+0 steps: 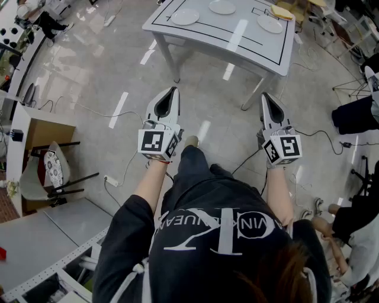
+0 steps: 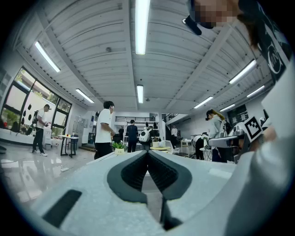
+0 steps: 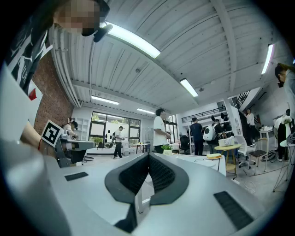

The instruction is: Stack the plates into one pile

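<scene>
3 plates lie apart on the desk [image 1: 207,29], none stacked yet. The left plate [image 1: 185,16] sits toward the desk's left end, close to its near edge. The middle plate [image 1: 222,7] is by the far edge. The right plate [image 1: 269,23] is toward the right end, just beside a flat yellow thing [image 1: 282,12] at the far right corner (what it is I cannot tell).

All 3 lie ahead of the tongs and well apart from them, with open floor [image 1: 118,77] between the person and the desk's near edge. Being round, the plates offer no long axis to line up on, so what counts is direction and reach.

The left tongs [image 1: 173,90] point level toward the left end and are the nearer to the left plate. The right tongs [image 1: 265,94] point level toward the right end and are the nearer to the right plate. Both pairs are closed tight with nothing between their pads, as each gripper view shows. My guess is that the coming move is a walk up to the near edge, then opening 1 pair on its nearest plate.
</scene>
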The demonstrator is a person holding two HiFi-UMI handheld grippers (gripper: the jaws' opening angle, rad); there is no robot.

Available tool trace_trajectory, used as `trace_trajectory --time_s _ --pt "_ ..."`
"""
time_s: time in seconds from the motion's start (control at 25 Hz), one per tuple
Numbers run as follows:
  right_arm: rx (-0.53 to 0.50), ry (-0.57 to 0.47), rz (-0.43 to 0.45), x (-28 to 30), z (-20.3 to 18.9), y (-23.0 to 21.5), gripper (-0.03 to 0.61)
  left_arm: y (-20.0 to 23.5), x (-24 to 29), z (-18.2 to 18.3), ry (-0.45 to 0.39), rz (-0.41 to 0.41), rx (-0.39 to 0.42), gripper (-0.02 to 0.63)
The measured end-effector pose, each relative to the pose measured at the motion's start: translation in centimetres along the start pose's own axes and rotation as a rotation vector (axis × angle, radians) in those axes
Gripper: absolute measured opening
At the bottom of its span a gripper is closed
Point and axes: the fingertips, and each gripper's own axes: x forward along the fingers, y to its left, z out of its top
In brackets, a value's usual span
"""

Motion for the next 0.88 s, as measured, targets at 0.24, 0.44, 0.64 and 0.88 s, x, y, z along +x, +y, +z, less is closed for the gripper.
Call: trace_trajectory --time_s 0.24,0.44,0.64,0.88 --pt "-0.002 0.013 0.02 0.4 -0.5 0.3 -0.002 -0.2 0.4 0.1 0.004 -0.014 0.003 0.003" --pt "0.001 0.027 0.024 0.6 -1.0 0.4 0.0 -0.5 0.6 -0.2 0.01 -0.022 -0.006 0.003" --pt "0.003 0.022 0.005 1.1 -1.2 0.0 0.008 -0.2 1.0 -0.3 0.005 -0.018 -0.015 0.005" --pt "0.026 0.029 -0.018 3.5 -1.8 -1.3 0.091 1.0 3.6 -0.8 -0.001 -0.055 -0.035 0.109"
